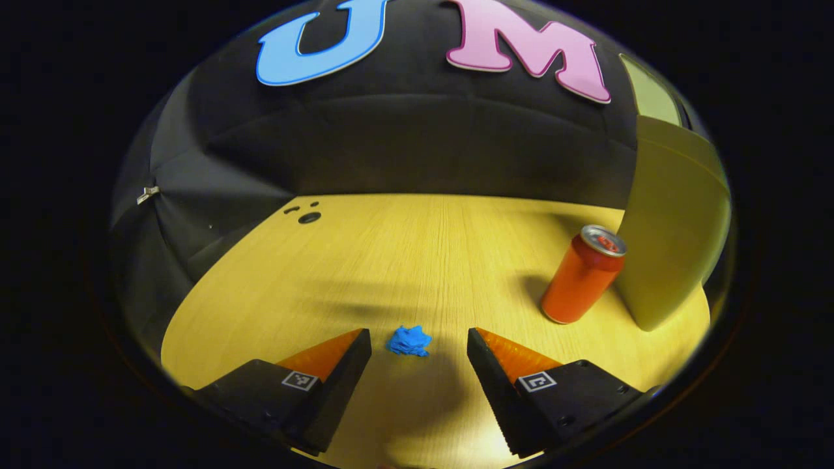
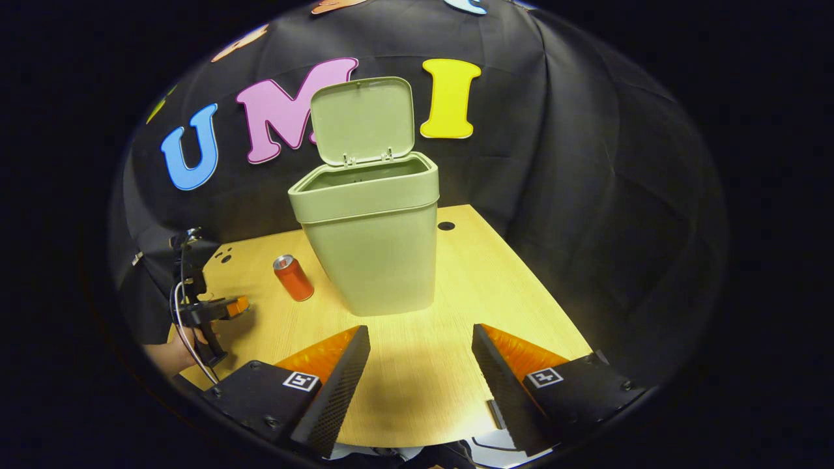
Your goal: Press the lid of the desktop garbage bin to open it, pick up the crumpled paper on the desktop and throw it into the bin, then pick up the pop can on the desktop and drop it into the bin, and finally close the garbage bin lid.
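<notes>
Wooden desktop (image 2: pixel 456 286) bears open-lidded bin (image 2: pixel 374 254), black-draped walls.

Matt plastic bin (image 2: pixel 378 260), glossy metal can (image 1: pixel 582 276), crumpled paper (image 1: pixel 409 341), smooth wood-grain desktop (image 1: pixel 404 260).

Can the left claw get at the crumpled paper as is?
Probably yes: the left claw is open, the crumpled paper lies on the table between its fingertips, nothing between; the pop can stands well aside.
</notes>
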`<action>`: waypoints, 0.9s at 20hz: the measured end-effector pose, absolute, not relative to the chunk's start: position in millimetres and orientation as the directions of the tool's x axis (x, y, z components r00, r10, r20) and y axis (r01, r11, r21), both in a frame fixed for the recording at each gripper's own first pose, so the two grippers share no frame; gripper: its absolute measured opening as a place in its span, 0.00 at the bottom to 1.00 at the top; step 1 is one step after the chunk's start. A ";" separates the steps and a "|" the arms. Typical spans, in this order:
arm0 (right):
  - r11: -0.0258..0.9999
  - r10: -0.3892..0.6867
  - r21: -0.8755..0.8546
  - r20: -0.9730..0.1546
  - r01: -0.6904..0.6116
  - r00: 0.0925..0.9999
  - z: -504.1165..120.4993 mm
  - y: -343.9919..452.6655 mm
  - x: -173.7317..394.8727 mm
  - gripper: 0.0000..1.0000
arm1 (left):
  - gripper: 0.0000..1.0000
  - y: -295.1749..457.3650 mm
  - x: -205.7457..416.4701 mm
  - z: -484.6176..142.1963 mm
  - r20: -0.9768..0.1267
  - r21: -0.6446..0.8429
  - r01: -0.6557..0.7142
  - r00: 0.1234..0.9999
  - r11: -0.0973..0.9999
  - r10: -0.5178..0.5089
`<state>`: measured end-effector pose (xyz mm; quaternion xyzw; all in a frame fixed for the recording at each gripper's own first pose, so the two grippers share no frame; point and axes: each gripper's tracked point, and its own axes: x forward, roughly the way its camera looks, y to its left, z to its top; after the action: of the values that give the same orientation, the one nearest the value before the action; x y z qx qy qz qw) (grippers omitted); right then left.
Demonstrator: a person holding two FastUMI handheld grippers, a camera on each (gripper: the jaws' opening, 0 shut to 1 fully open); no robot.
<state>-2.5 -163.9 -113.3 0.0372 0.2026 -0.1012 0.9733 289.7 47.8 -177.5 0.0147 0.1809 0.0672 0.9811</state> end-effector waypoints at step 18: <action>0.987 -0.121 0.039 -0.453 0.156 0.883 -126.3 -148.1 10.3 0.99 | 0.62 47.8 318.3 -201.4 -0.410 0.047 -0.115 0.904 0.992 0.124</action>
<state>10.3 -148.1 -126.3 0.0372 0.2309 -0.0715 0.9696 318.3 47.8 -201.4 0.0110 0.2106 0.0614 0.9756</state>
